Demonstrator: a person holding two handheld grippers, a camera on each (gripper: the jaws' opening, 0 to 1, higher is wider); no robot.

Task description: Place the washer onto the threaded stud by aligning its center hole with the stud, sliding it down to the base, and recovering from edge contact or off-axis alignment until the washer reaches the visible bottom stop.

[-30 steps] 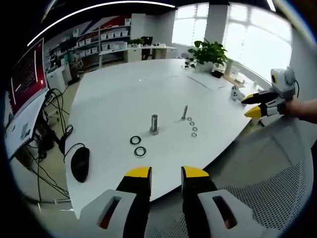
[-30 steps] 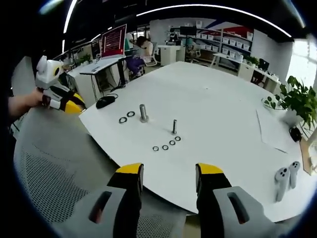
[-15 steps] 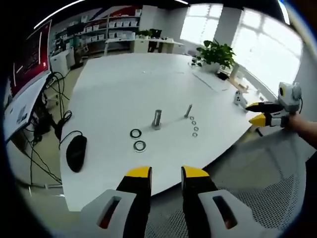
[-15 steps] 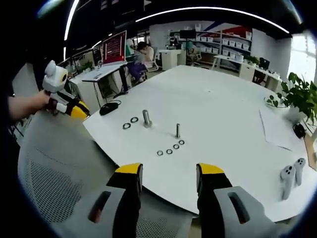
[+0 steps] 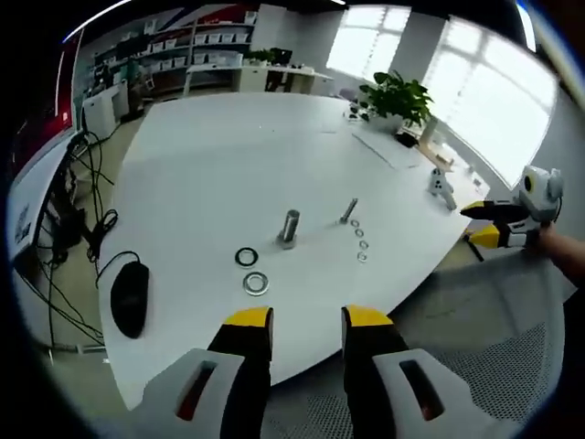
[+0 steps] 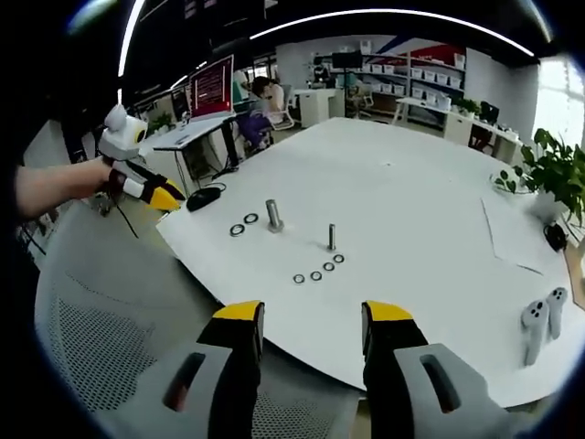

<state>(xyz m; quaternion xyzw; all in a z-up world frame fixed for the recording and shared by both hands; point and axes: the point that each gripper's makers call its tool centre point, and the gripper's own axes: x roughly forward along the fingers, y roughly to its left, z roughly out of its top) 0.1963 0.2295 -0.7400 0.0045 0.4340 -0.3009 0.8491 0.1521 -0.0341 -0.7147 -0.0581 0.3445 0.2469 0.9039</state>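
Note:
On the white table (image 5: 210,155) stand a thick stud (image 5: 289,226) and a thin threaded stud (image 5: 348,212). Two large washers (image 5: 250,271) lie flat near the thick stud. A row of several small washers (image 5: 362,240) lies beside the thin one. My left gripper (image 5: 307,320) is open and holds nothing, short of the table's edge. My right gripper (image 6: 313,315) is open too, off the near edge, facing the thin stud (image 6: 331,237) and the small washers (image 6: 318,271). Each gripper shows in the other's view: left gripper (image 6: 155,192), right gripper (image 5: 498,224).
A black mouse (image 5: 128,297) with its cable lies at the table's left end. White controllers (image 6: 539,315), a sheet of paper (image 6: 512,242) and a potted plant (image 5: 395,96) sit at the other end. A mesh chair back (image 6: 119,338) is below the right gripper.
The left gripper has come closer to the table's edge and its jaws have parted a little. The right gripper has shifted slightly. Studs and washers lie as before.

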